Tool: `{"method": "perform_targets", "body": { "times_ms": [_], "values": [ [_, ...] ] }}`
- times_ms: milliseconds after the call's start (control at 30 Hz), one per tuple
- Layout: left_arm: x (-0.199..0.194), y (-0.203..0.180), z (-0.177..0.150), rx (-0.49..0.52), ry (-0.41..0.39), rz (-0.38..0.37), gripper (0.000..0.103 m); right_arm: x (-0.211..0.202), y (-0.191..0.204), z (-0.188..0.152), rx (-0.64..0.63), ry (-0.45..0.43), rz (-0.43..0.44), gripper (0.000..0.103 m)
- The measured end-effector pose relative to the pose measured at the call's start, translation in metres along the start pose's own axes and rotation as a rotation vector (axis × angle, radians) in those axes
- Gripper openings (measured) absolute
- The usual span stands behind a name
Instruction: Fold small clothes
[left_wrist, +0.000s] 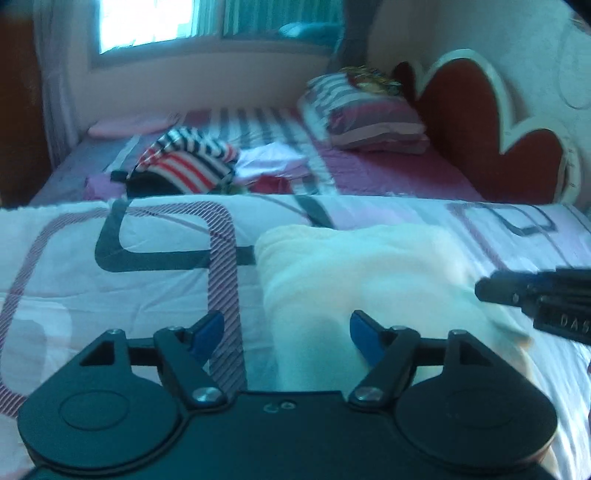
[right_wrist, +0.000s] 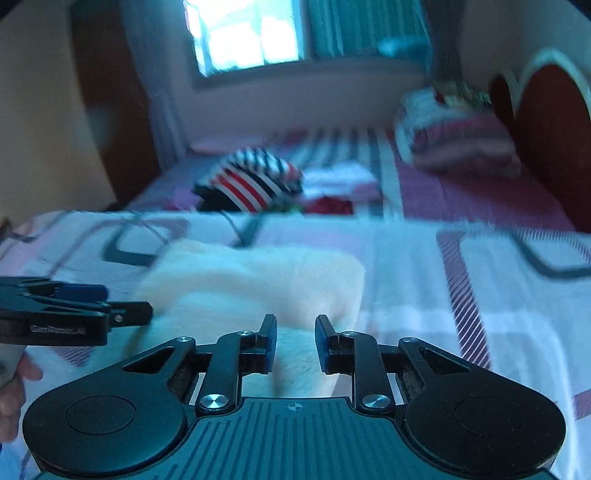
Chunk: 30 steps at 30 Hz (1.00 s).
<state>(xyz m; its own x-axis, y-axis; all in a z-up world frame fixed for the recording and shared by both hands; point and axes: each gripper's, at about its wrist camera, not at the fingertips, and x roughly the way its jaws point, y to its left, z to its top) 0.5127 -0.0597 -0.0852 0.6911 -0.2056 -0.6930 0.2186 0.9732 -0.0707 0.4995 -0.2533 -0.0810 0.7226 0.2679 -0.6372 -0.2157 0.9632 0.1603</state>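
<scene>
A bed (left_wrist: 388, 173) fills the room, its near part covered by a white quilt (left_wrist: 122, 284) with grey and striped loops. On the quilt lies a cream cloth (left_wrist: 351, 266), folded into a soft block. The left gripper (left_wrist: 286, 332) hovers over the cloth's near edge, jaws spread wide, holding nothing. The right gripper (right_wrist: 295, 341) hangs above the same cloth, jaws narrow with a clear gap, nothing pinched. Behind, a heap of striped clothes (left_wrist: 192, 162) waits.

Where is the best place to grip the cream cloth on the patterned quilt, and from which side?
Probably the cream cloth by its near right corner, coming from the near side with the right gripper: that edge lies flat just ahead of the open jaws, and its far side looks thicker.
</scene>
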Motion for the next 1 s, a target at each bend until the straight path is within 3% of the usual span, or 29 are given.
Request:
{"method": "perform_targets", "body": {
  "times_ms": [200,300,633,1000],
  "values": [
    [-0.028,-0.012,-0.048,0.04,0.046,-0.001,0.073,-0.041,0.019,-0.042,-0.057,0.046,0.037,0.023],
    [-0.03,-0.01,-0.062,-0.003,0.074,0.002,0.073,-0.041,0.023,-0.064,-0.054,0.099,0.016,0.023],
    [-0.055,-0.01,-0.08,0.002,0.093,0.04,0.073,-0.069,0.02,-0.097,0.002,0.143,-0.003,0.023],
    [-0.073,-0.006,-0.102,-0.013,0.11,0.03,0.074,-0.084,0.027,-0.121,0.061,0.171,0.019,0.023]
  ]
}}
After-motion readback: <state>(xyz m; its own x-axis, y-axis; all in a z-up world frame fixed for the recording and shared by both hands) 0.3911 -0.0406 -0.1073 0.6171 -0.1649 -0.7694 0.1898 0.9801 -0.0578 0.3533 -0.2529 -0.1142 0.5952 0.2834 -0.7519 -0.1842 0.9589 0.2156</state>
